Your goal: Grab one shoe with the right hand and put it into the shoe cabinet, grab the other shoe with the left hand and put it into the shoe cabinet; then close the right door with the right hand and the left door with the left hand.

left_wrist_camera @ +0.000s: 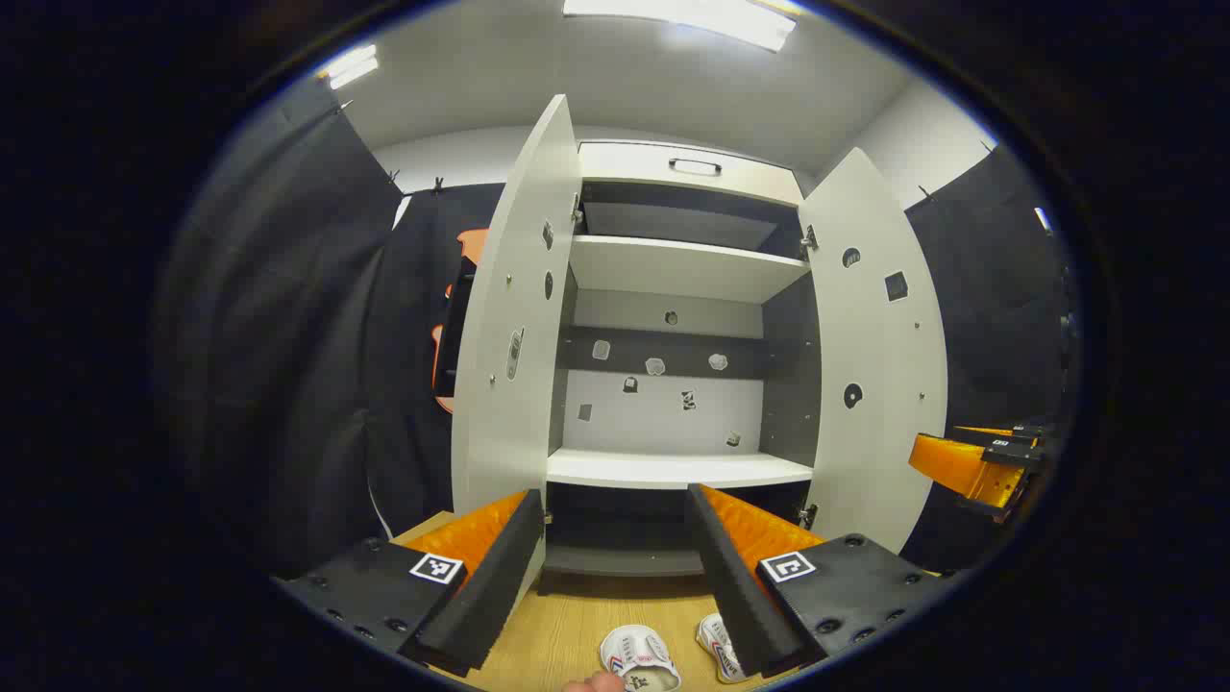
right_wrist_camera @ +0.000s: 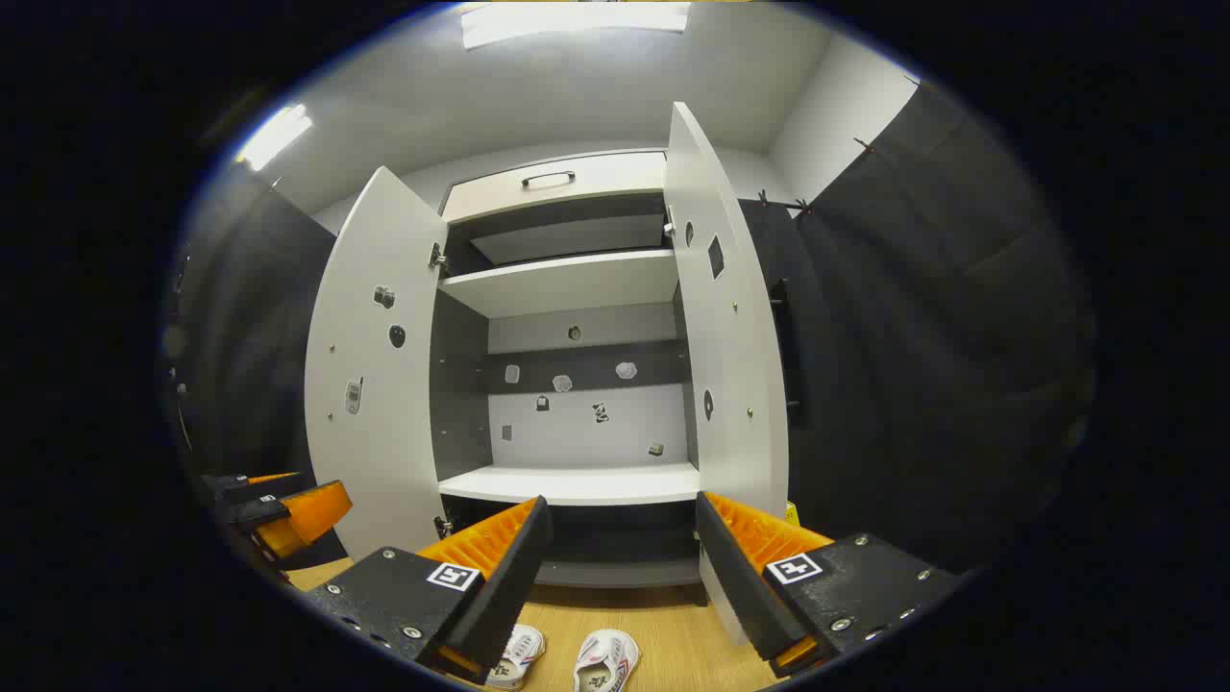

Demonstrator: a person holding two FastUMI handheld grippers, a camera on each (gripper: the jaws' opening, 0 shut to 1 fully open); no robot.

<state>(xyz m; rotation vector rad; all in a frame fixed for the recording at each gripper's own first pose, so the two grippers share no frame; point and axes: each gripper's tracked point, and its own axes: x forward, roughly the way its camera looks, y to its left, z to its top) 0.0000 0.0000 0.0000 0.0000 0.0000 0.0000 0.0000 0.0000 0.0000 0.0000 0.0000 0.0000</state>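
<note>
Two white shoes with red and blue stripes lie side by side on the wooden floor in front of the shoe cabinet. In the left gripper view they are one shoe (left_wrist_camera: 639, 658) and the other shoe (left_wrist_camera: 719, 646), low between and under my fingers. The right gripper view has one shoe (right_wrist_camera: 516, 656) and the other shoe (right_wrist_camera: 605, 661). My left gripper (left_wrist_camera: 613, 494) is open and holds nothing. My right gripper (right_wrist_camera: 622, 500) is open too, also holding nothing. Both point at the white cabinet (left_wrist_camera: 677, 269), whose left door (left_wrist_camera: 500, 336) and right door (left_wrist_camera: 874, 365) stand wide open.
Inside are white shelves (right_wrist_camera: 572, 483) and a grey back panel with small stickers. A drawer with a handle (right_wrist_camera: 548, 178) tops the cabinet. Black cloth walls stand on both sides. The right gripper (left_wrist_camera: 971, 461) is off to the right, the left gripper (right_wrist_camera: 288, 514) off to the left.
</note>
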